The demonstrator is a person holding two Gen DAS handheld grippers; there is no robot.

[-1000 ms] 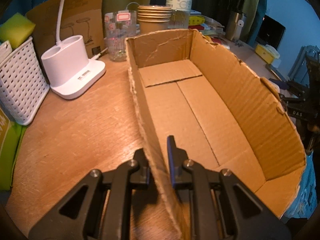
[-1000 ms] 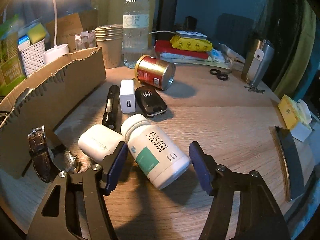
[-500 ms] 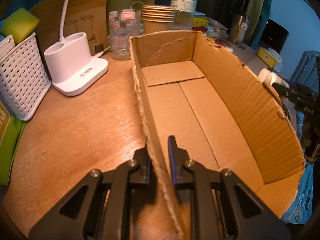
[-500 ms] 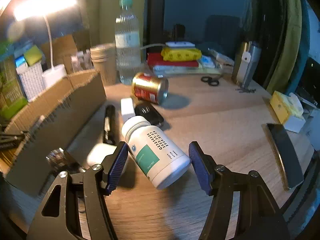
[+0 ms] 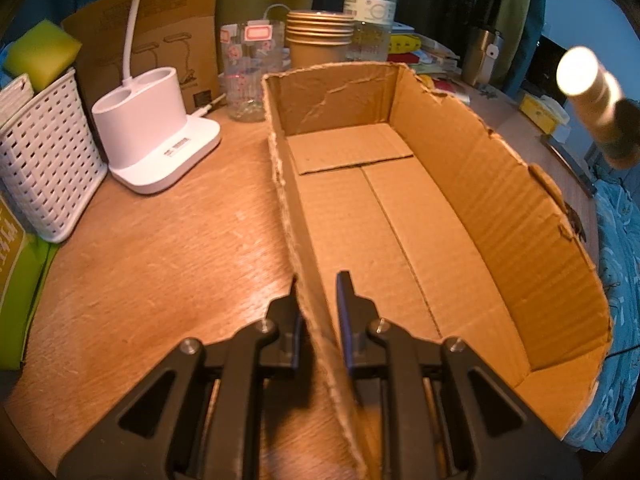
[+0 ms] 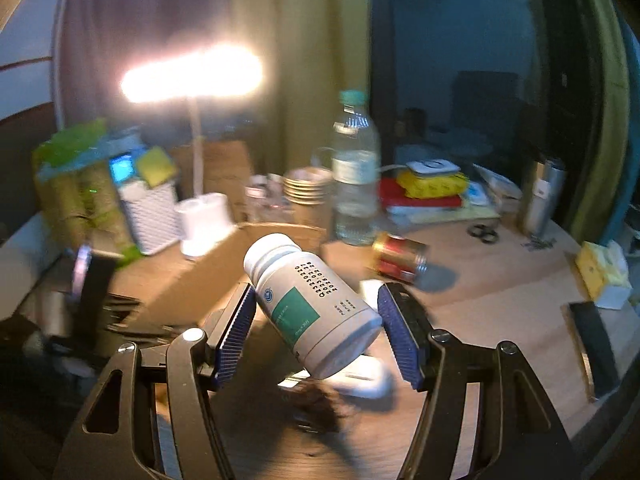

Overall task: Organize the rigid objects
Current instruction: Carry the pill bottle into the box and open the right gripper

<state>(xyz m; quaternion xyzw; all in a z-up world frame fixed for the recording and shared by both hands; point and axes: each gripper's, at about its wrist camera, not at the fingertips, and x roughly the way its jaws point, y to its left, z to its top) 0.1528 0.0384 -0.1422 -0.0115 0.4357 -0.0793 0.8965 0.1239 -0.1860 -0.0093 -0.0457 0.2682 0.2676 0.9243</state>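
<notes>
- Pill bottle (image 6: 310,302), white with a green label, sits tilted between the blue pads of the right gripper (image 6: 316,330), which clamps it above the table (image 6: 500,300), cap pointing up-left.
- Left of it, the cardboard box (image 5: 500,216) is open and empty; the left gripper (image 5: 320,312) is pinched shut on the box's near-left wall.
- Further left stand a white basket (image 5: 44,160) and a lamp base (image 5: 156,136).
- Behind the box: stacked paper cups (image 5: 320,36) and a water bottle (image 6: 354,176).
- Right of the bottle, a red can (image 6: 400,256) lies on its side.
- Below the bottle a white case (image 6: 360,376) and something dark are blurred and partly hidden.
- In the left view the bottle is only a glaring blur at the right edge.
</notes>
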